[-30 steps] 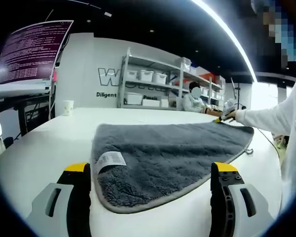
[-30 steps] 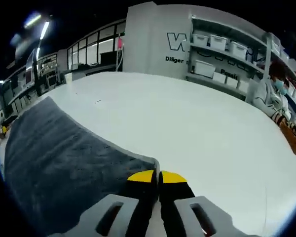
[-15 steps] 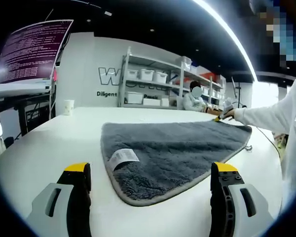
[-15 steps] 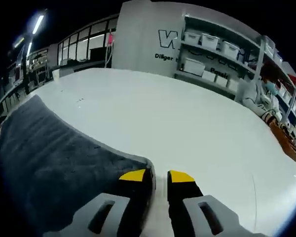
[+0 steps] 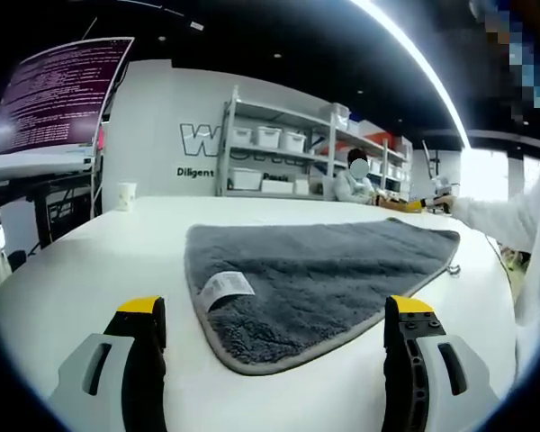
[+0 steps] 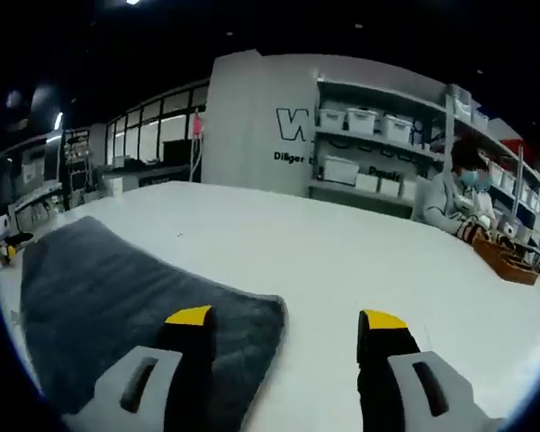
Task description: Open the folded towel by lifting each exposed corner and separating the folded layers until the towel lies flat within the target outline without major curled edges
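A grey towel [image 5: 315,274] lies spread on the white table [image 5: 90,270], its near corner with a white label [image 5: 223,288] pointing between my left jaws. My left gripper [image 5: 274,310] is open, just short of that corner, holding nothing. Far right, the right gripper [image 5: 429,203] shows in a white-sleeved hand, raised above the towel's far corner. In the right gripper view the towel [image 6: 117,297] lies at lower left with a corner by the left jaw; my right gripper [image 6: 288,317] is open and lifted off it.
A paper cup [image 5: 124,195] stands at the table's far left. A monitor [image 5: 54,94] hangs at the left. Shelves with white bins [image 5: 279,157] line the back wall, where a seated person [image 6: 450,198] works. A small metal object [image 5: 453,268] lies beside the towel's right edge.
My right gripper went from shut on the towel's far corner to open and rose off it. The towel slid right and flattened. My left gripper stayed still.
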Action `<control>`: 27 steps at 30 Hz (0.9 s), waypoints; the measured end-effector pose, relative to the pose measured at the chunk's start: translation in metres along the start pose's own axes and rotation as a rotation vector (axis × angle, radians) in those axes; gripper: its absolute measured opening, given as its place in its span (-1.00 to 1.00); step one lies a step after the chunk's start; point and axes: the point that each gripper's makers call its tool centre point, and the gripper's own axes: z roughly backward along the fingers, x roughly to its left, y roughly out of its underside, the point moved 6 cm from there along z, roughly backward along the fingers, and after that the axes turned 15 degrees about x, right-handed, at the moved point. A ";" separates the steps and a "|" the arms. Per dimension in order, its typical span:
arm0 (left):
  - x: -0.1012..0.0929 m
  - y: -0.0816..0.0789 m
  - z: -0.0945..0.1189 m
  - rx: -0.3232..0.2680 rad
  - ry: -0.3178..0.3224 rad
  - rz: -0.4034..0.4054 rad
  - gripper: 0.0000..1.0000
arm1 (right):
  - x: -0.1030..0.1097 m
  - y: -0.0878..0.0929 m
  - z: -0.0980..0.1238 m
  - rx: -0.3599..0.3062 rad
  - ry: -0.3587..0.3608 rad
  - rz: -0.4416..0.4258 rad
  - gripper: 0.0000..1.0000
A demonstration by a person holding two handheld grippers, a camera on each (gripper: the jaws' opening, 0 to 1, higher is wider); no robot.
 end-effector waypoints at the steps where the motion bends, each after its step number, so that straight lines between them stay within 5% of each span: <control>1: 0.000 0.000 0.000 0.000 0.001 0.000 0.99 | 0.014 0.011 0.017 -0.009 -0.005 0.014 0.33; 10: 0.000 0.001 0.000 0.000 -0.003 0.002 0.96 | 0.071 0.064 0.089 0.056 -0.012 0.083 0.58; 19: 0.002 0.002 0.000 0.005 -0.015 0.012 0.90 | 0.101 0.108 0.133 -0.085 -0.004 -0.082 0.76; 27: 0.006 0.006 -0.001 0.046 -0.059 0.011 0.76 | 0.133 0.142 0.155 -0.116 0.030 -0.112 0.75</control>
